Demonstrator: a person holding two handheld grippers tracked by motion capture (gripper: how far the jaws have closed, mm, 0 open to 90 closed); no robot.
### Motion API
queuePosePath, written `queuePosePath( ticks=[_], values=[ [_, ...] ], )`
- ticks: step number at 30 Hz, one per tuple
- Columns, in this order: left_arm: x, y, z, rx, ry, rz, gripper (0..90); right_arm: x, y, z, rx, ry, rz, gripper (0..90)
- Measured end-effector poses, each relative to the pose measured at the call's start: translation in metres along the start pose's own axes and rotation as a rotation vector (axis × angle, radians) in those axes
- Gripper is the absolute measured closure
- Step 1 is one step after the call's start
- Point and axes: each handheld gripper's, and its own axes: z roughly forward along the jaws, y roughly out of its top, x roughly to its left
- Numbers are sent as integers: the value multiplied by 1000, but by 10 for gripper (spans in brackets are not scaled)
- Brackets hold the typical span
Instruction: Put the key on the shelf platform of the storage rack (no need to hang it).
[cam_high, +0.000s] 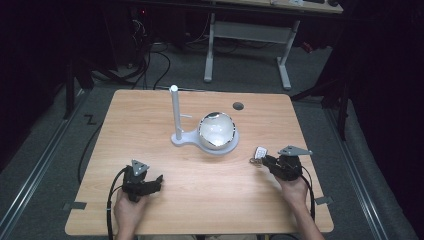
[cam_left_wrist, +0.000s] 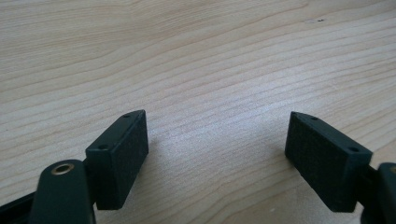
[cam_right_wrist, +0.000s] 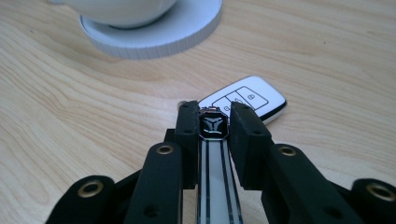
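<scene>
A wooden table (cam_high: 150, 125) carries a white stand with a post (cam_high: 175, 112) at centre frame and a bowl (cam_high: 217, 130) on its round base; the post's peg (cam_high: 186, 116) juts right, up and left of the right gripper (cam_high: 263, 161). That gripper, at lower right, has its jaws clamped on a key strap (cam_right_wrist: 213, 127), the white key fob (cam_right_wrist: 245, 100) lying just beyond its tips. The left gripper (cam_high: 159, 181), at lower left, rests with jaws spread over bare wood.
</scene>
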Motion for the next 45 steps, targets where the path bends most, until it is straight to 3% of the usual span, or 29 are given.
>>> queuePosePath(
  ticks=[18, 45],
  values=[
    [0, 0, 0, -1, -1, -2, 217, 3, 26, -36, -105, 3, -18, 746],
    [0, 0, 0, -1, 0, -1, 217, 32, 51, -39, -153, 85, -79, 746]
  ],
)
